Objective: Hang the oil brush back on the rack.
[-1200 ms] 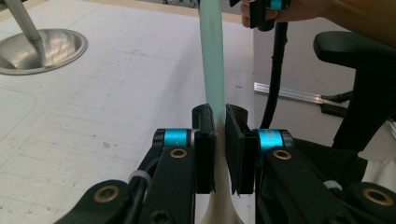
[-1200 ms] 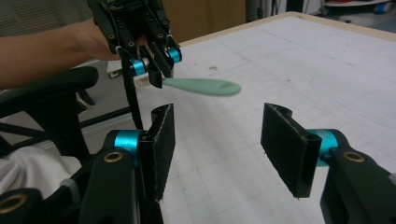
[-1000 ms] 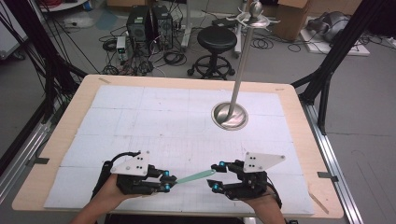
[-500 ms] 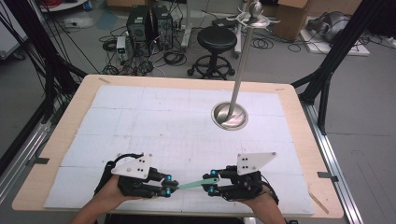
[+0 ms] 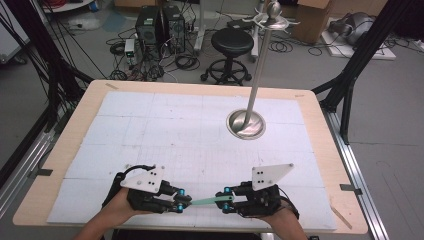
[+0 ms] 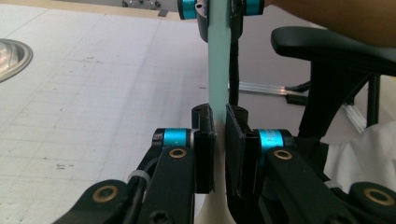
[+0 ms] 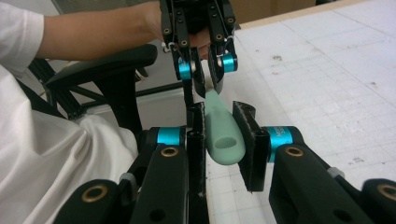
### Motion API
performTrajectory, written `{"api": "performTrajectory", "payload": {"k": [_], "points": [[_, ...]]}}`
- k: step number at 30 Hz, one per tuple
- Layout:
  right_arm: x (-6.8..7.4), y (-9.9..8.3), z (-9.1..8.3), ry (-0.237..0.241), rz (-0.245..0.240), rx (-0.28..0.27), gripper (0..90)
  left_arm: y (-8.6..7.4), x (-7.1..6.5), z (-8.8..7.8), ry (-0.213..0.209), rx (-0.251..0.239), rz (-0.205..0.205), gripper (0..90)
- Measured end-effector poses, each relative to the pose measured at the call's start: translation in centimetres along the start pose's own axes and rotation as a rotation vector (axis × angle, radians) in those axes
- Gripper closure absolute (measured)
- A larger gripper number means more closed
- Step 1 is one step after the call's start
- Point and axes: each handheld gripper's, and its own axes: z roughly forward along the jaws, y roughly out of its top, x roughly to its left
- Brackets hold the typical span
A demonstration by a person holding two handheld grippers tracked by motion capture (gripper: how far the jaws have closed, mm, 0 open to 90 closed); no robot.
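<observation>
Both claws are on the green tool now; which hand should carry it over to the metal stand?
Probably right. The right claw, jaws just closing, grips the green tool's thick handle end and sits nearer the metal stand; the left claw pinches its thin flat end.

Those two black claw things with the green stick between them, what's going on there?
A person sits at a table with a hand-held gripper in each hand. The left gripper is clamped on one end of a pale green utensil, held level just above the table's near edge. The right gripper has just been closing around the thicker handle end, so both now seem to hold it, as in a hand-over. Farther back stands a metal stand with a tall pole.
</observation>
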Motion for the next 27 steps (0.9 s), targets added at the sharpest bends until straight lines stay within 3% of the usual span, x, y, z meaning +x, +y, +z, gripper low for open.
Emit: {"api": "performTrajectory", "payload": {"k": [5, 8, 10, 11, 13, 17, 19, 25, 27], "points": [[0.0, 0.1, 0.1, -0.018, 0.013, 0.017, 75.6, -0.1, 0.0, 0.1, 0.043, 0.008, 0.001, 80.0], [-0.1, 0.2, 0.0, -0.044, 0.029, 0.003, 75.7, 0.1, 0.0, -0.1, 0.106, 0.007, -0.02, 63.1], [-0.1, 0.2, -0.1, -0.058, 0.044, -0.006, 75.6, 0.2, -0.3, -0.2, 0.162, 0.013, 0.002, 56.1], [-0.2, 0.3, -0.2, -0.07, 0.051, -0.008, 75.6, 0.4, -0.5, -0.3, 0.21, 0.032, 0.032, 53.0], [-0.3, 0.5, -0.2, -0.095, 0.082, -0.004, 75.6, 0.8, -0.7, -0.2, 0.264, 0.057, 0.069, 48.9], [-0.5, 0.9, -0.1, -0.114, 0.148, -0.007, 75.5, 1.7, -1.0, 0.6, 0.323, 0.107, 0.124, 50.1], [-0.6, 1.1, -0.1, -0.121, 0.171, -0.013, 75.5, 1.9, -1.0, 1.0, 0.351, 0.134, 0.149, 55.1], [-0.6, 1.8, 0.0, -0.135, 0.259, -0.005, 75.5, 2.1, -1.0, 2.3, 0.382, 0.168, 0.168, 63.4], [-0.7, 1.9, 0.0, -0.138, 0.266, -0.006, 75.5, 2.0, -0.9, 2.5, 0.386, 0.173, 0.164, 64.8]]}}
